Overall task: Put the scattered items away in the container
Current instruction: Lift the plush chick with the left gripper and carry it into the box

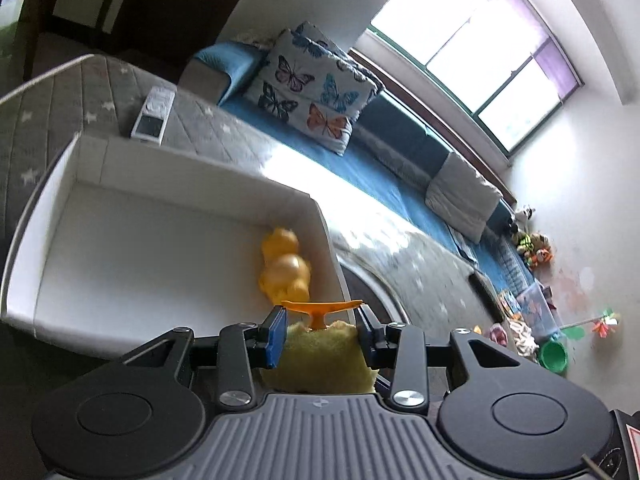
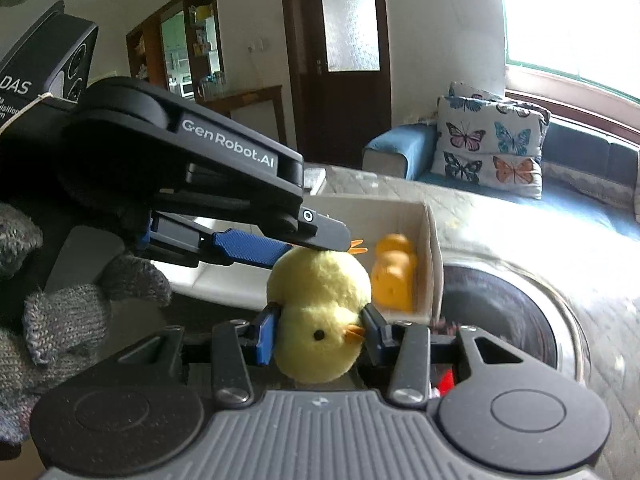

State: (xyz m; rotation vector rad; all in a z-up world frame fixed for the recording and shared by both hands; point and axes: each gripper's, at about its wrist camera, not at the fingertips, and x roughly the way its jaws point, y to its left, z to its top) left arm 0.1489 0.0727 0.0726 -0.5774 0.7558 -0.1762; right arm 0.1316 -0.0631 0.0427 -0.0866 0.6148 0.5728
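Observation:
A yellow plush chick [image 2: 320, 288] with an orange beak hangs upside down in front of the white box [image 2: 432, 240]. My right gripper [image 2: 320, 334] is shut on its head, a blue pad on either side. My left gripper [image 2: 316, 246] comes in from the left and is on the chick's body by the orange feet. In the left wrist view the plush chick [image 1: 320, 360] fills the gap of my left gripper [image 1: 322, 332], and its orange feet [image 1: 320, 308] stick up. A yellow-orange plastic toy [image 1: 284, 268] lies inside the white box [image 1: 180, 176] at its right end.
The box sits on a grey quilted surface with a white remote [image 1: 154, 114] behind it. A dark round ring [image 2: 500, 320] lies to the box's right. A blue sofa with a butterfly pillow [image 1: 308, 92] stands beyond. A gloved hand [image 2: 60, 320] holds the left gripper.

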